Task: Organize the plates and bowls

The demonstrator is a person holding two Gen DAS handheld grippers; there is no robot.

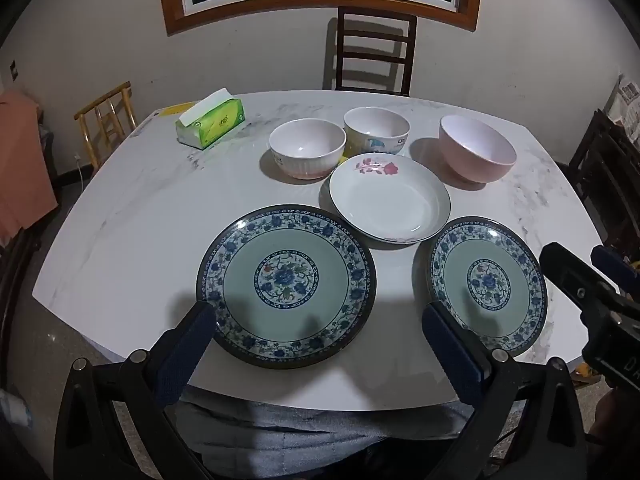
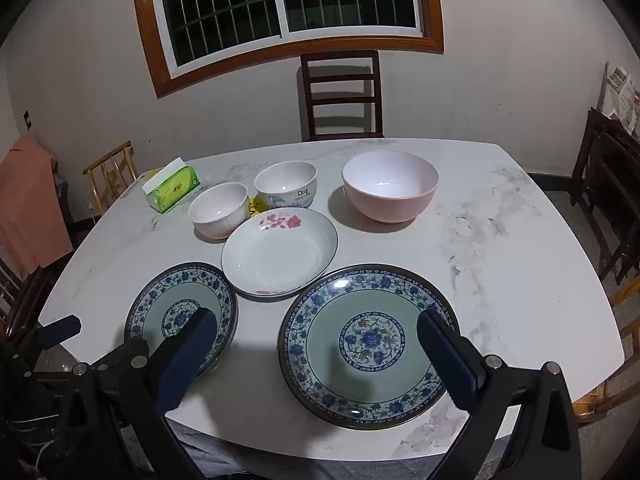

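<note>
Marble-patterned white table [image 1: 120, 216] carries everything, and we place it all by the white rose dish [image 1: 390, 200] at its middle. Left of the dish and farther back we see a green tissue box [image 1: 211, 123], its long axis slanting toward the far right. Just behind the dish stand a ribbed white bowl [image 1: 307, 153] and a printed bowl [image 1: 377, 130], then a pink bowl [image 1: 477, 153] to its right, all mouth up. In front of it lie two blue floral plates, left [image 1: 286, 285] and right [image 2: 370, 346], flat and round. Our left gripper [image 1: 318, 334] and right gripper [image 2: 316, 338] hover with jaws wide apart, empty. Only the right wrist view shows the printed bowl's lettering.
</note>
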